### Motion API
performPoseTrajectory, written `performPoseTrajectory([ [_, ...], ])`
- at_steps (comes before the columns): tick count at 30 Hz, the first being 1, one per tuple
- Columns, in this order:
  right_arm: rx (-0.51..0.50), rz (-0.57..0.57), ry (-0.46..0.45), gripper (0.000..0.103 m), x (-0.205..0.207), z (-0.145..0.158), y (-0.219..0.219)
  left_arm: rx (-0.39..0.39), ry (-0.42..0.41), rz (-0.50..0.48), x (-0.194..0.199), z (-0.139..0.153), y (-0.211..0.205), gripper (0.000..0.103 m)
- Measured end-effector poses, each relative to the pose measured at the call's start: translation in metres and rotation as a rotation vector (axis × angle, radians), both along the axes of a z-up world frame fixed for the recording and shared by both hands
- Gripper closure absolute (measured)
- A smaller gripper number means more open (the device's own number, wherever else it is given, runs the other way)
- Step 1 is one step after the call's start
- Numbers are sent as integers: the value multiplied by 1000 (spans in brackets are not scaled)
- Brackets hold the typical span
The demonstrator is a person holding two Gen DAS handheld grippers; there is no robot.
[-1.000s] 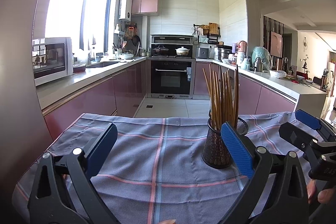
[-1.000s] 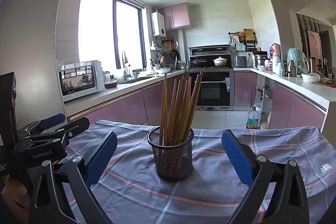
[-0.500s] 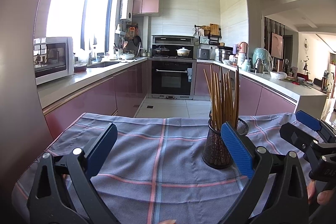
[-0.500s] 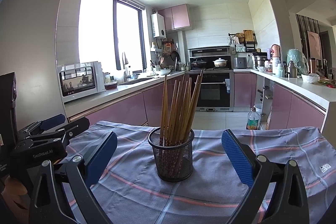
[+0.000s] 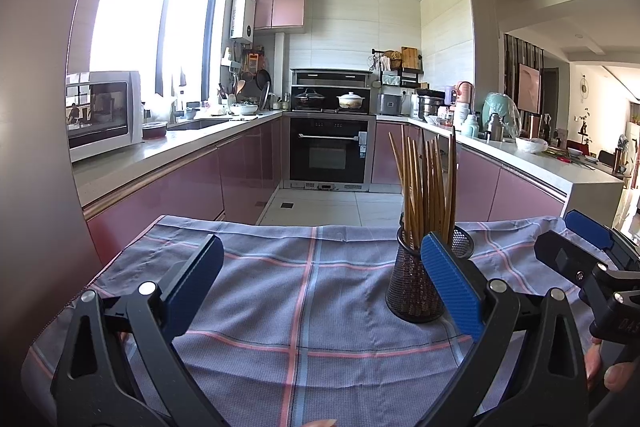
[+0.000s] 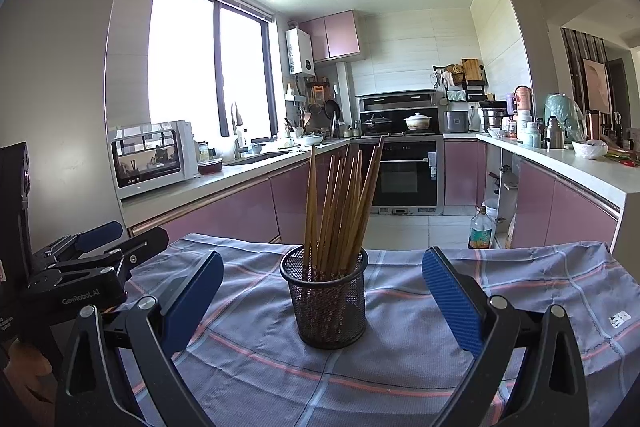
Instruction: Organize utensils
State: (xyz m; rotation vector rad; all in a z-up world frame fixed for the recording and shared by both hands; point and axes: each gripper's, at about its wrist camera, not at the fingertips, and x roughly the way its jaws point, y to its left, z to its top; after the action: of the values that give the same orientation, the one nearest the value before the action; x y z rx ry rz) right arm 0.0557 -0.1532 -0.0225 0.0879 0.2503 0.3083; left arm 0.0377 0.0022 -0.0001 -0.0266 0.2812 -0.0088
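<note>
A black mesh cup [image 6: 325, 301] stands upright on a grey-blue checked cloth [image 6: 420, 343] and holds several wooden chopsticks [image 6: 340, 207]. In the right wrist view it sits centred between the wide-open blue pads of my right gripper [image 6: 322, 291], just beyond the fingertips. In the left wrist view the cup [image 5: 414, 287] is ahead and to the right, partly behind the right pad of my open, empty left gripper [image 5: 320, 283]. Each gripper shows at the edge of the other's view: the right gripper [image 5: 592, 255] and the left gripper [image 6: 100, 247].
The cloth [image 5: 296, 291] covers a table whose far edge drops to the kitchen floor. Pink cabinets and counters run along both sides, with a microwave [image 5: 102, 115] on the left and an oven [image 5: 330, 153] at the back.
Almost nothing has changed. Both grippers stay open, with only a slight drift of the views. The cup and chopsticks have not moved.
</note>
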Motion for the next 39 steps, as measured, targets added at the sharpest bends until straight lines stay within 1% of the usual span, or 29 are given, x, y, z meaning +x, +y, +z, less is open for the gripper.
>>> performPoseTrajectory([
  [32,4,2,3,7,1,-1,-1,-3,4,-4,-1,-2,-1,6],
  [39,3,-2,4,7,2,-2,-2,11,-4,-5,-3,-4,-4,6],
])
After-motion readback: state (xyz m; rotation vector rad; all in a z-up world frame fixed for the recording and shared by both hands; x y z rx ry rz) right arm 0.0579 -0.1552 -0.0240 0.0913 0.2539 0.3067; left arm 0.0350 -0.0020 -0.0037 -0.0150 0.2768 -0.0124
